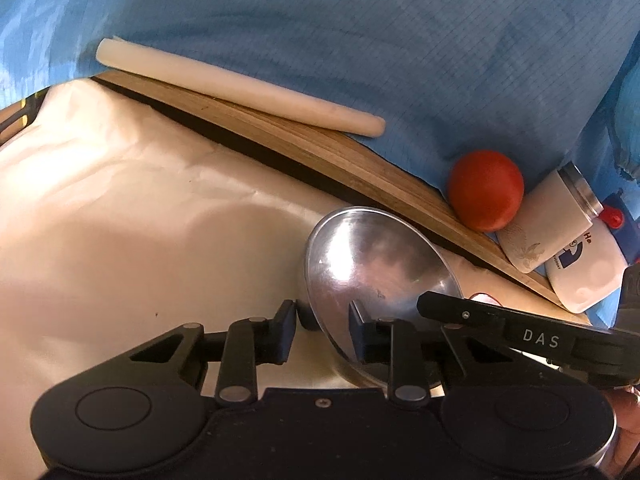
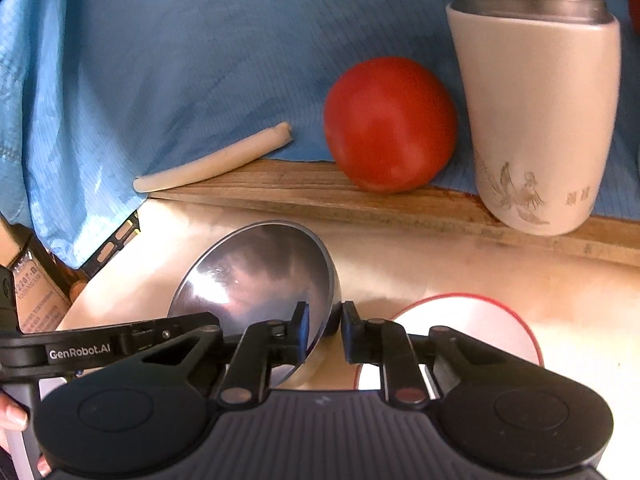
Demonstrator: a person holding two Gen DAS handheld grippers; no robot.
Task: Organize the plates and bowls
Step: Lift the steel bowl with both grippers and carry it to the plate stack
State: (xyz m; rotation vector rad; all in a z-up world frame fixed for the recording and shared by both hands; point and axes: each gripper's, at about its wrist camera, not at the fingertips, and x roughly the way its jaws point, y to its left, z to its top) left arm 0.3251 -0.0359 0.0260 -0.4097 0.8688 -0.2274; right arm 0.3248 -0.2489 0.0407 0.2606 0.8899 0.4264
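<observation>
- The metal bowl (image 1: 372,276) is sitting tilted near the bottom centre of both wrist views, its shiny inside facing the cameras, over the cream-covered tabletop (image 1: 120,200).
- The left gripper (image 1: 322,328) is straddling the bowl's rim at lower centre: one finger is lying inside the bowl, the other outside. The outer pad seems to be standing slightly off the wall, so I cannot tell whether the grip is firm.
- The right gripper (image 2: 325,330) is straddling the opposite rim at lower centre of its view, its fingers drawn close with the thin wall between them and appearing to pinch it.
- A white plate with a red rim (image 2: 472,320) is lying at lower right of the right view, partly under that gripper and just beside the bowl.
- A wooden board (image 2: 320,188) is running across the middle, with a blue cloth (image 2: 180,60) hanging behind it.
- A red tomato (image 2: 390,124) is resting on the board right of centre, near a beige flask with a steel top (image 2: 536,120) at upper right.
- A pale rolled sheet (image 1: 240,84) is lying along the board at upper left of the left view.
- A white bottle with a red cap (image 1: 584,264) is showing at the right edge of the left view, beside the flask.
</observation>
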